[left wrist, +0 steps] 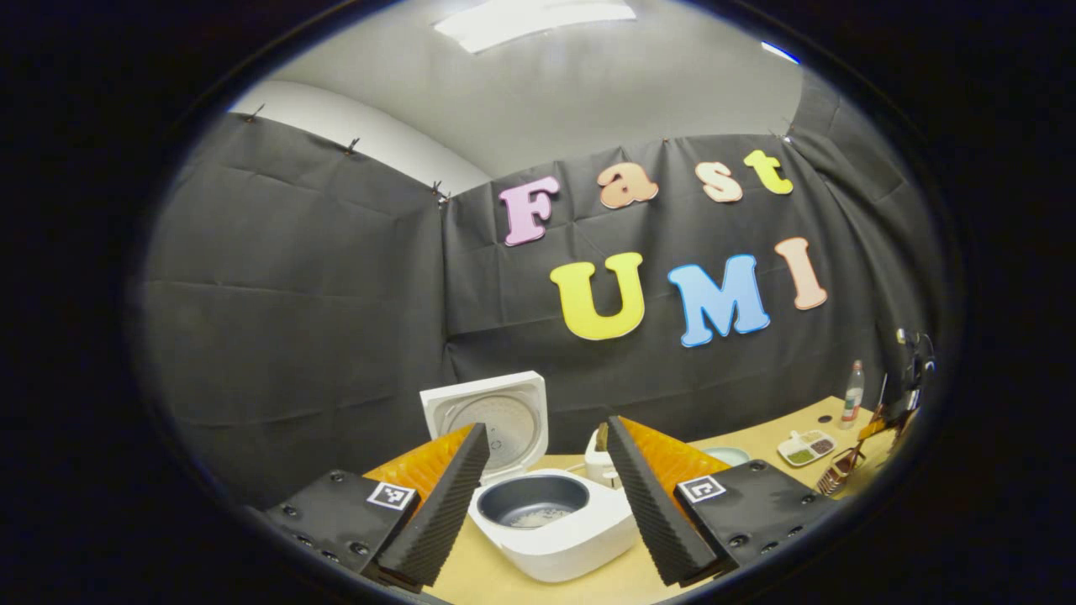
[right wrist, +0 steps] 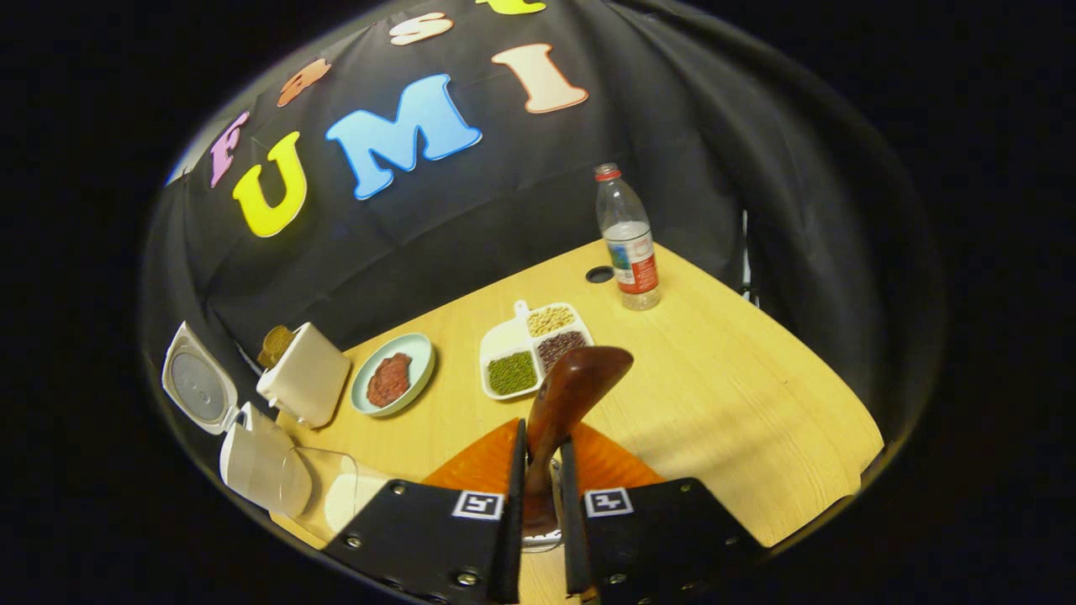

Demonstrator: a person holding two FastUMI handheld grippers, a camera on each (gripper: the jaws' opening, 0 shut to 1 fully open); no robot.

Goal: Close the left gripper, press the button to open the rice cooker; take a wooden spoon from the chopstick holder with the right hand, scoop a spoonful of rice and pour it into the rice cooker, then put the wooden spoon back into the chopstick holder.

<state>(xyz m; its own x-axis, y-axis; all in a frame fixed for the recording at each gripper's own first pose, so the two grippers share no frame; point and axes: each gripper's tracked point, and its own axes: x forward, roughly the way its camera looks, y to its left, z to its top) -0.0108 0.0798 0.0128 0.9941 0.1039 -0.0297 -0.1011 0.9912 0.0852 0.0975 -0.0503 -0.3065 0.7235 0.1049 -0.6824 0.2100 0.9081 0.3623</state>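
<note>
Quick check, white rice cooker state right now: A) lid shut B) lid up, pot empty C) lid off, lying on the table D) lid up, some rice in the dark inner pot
D: in the left gripper view the white rice cooker has its hinged lid standing upright behind it, and a small patch of white rice lies in the dark inner pot.
</note>
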